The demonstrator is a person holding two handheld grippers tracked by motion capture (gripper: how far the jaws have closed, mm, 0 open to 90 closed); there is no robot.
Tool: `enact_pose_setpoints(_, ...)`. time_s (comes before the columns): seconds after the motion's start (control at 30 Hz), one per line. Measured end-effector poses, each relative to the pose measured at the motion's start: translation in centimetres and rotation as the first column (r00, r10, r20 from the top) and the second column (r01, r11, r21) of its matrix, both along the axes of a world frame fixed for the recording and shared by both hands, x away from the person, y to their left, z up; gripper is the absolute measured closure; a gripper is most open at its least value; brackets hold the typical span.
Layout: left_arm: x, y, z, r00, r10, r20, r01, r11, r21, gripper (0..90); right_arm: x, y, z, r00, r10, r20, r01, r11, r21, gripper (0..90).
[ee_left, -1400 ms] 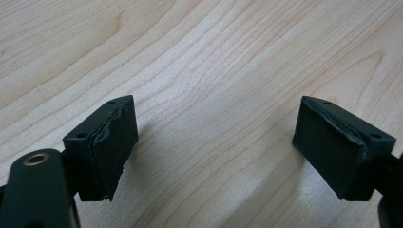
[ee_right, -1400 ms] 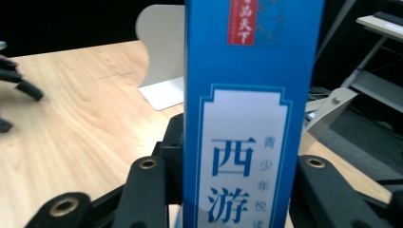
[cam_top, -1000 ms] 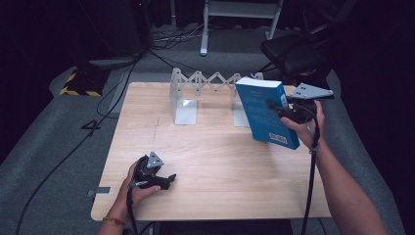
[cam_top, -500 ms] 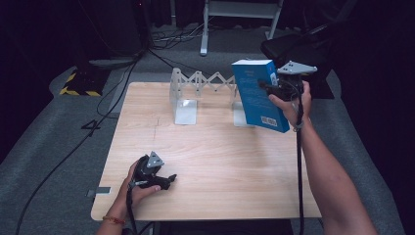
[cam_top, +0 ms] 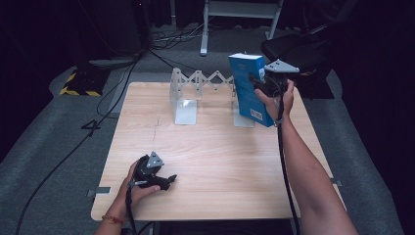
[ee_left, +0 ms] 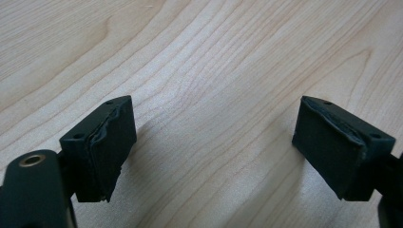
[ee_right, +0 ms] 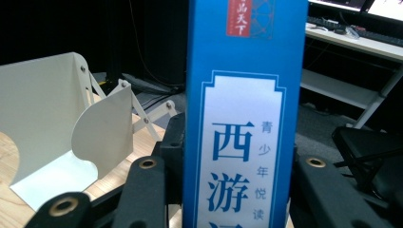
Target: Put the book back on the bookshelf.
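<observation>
A blue book with a white spine label stood upright, lifted above the white expanding bookend rack.

On the table an expanding bookend rack stood at the far edge, near the middle. Just right of the rack, a book was held upright above the far right part of the table, between the jaws of the right gripper, which was on the book's right side. The left gripper rested on the near left part of the table, well apart from the rack and the book. Behind the table, on the floor, lay cables, and a chair stood at the far right.
</observation>
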State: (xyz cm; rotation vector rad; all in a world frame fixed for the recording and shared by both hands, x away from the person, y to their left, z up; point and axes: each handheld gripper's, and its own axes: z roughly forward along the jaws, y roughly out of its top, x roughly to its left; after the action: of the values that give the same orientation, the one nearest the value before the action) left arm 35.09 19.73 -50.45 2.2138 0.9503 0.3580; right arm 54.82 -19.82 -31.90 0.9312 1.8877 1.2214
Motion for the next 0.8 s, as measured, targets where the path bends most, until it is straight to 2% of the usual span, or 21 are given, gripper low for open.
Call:
enact_pose_setpoints(0.07, 0.0, 0.0, 0.0, 1.0, -0.005, 0.005, 0.005, 1.0, 0.007, 14.8, -0.3, -0.4, -0.9, 0.9995, -0.003, 0.033, 0.002, 1.0, 0.026, 61.6)
enact_pose_setpoints(0.1, 0.0, 0.0, 0.0, 1.0, -0.005, 0.005, 0.005, 1.0, 0.007, 14.8, -0.3, -0.4, -0.9, 0.9995, -0.003, 0.033, 0.002, 1.0, 0.026, 61.6)
enact_pose_setpoints(0.17, 0.1, 0.0, 0.0, 1.0, -0.007, 0.005, 0.007, 1.0, 0.008, 14.8, -0.7, -0.9, -1.9, 0.9986, -0.004, 0.054, 0.001, 0.999, 0.049, 61.6)
enact_pose_setpoints(0.23, 0.0, 0.0, 0.0, 1.0, -0.005, 0.003, 0.005, 1.0, 0.004, 14.8, -0.9, -1.3, -2.6, 0.9991, -0.001, 0.042, -0.001, 0.998, 0.058, 61.5)
enact_pose_setpoints(0.3, 0.0, 0.0, 0.0, 1.0, -0.006, 0.005, 0.006, 1.0, 0.008, 14.8, -1.4, -2.0, -3.3, 0.9984, 0.004, 0.056, -0.009, 0.996, 0.087, 61.5)
enact_pose_setpoints(0.57, 0.0, 0.0, 0.0, 1.0, -0.002, 0.003, 0.002, 1.0, 0.002, 14.8, -3.5, -3.2, -4.2, 0.996, 0.029, 0.084, -0.035, 0.997, 0.069, 61.0)
enact_pose_setpoints(0.8, 0.0, -0.1, 0.0, 1.0, -0.004, 0.0, 0.004, 1.0, 0.001, 14.8, -6.0, -5.4, -5.7, 0.9959, 0.04, 0.081, -0.048, 0.994, 0.1, 60.7)
